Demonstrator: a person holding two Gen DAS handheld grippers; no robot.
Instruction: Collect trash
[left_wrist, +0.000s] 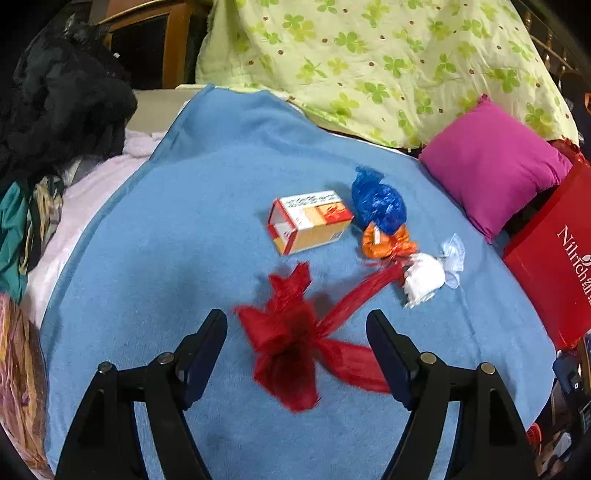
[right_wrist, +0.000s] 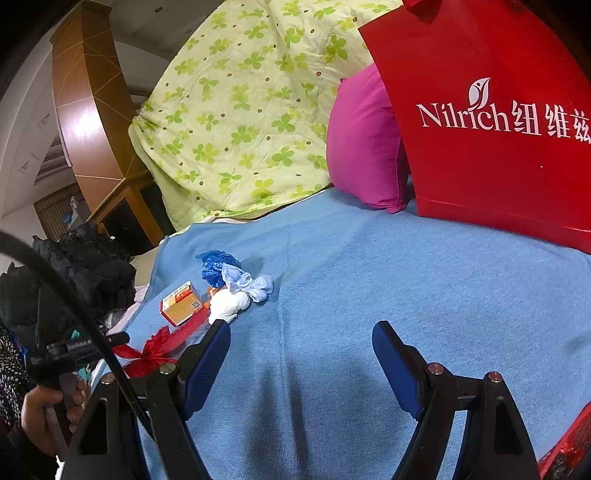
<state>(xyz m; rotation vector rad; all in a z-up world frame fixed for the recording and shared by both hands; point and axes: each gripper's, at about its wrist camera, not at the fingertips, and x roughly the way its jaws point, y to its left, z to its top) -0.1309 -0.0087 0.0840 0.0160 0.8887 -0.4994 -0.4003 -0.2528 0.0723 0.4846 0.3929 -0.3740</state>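
Looking down from the left wrist, the left tool (left_wrist: 297, 328) stands released, its blue-padded jaws spread wide over a blue blanket (left_wrist: 184, 229) that covers the bed. A crumpled red mesh wrapper (left_wrist: 291, 343) lies on the blanket between the two jaws, touched by neither pad, and its long red tail runs up to the right toward the other trash. Farther off on the blanket rests a small orange-and-white carton (left_wrist: 310, 221) on its side, with a crumpled blue plastic bag (left_wrist: 376, 201) just beside its right end. Below the bag sits an orange wrapper (left_wrist: 386, 242), then a white paper wad (left_wrist: 423, 278) and a pale blue tissue (left_wrist: 452, 258), all close together. A magenta pillow (left_wrist: 491, 162) and a red Nilrich paper bag (left_wrist: 554, 258) stand at the right edge, a green clover-print quilt (left_wrist: 369, 62) is heaped behind, and dark clothes (left_wrist: 62, 107) are piled at the left. From the right wrist, the right tool (right_wrist: 301, 341) is likewise released, jaws wide apart over bare blanket with nothing between them. The trash cluster lies to its left, well apart from the red bag, which stands upright at the upper right against the pillow. At the lower left a hand (right_wrist: 44, 417) grips the handle of the left tool beside the red wrapper.
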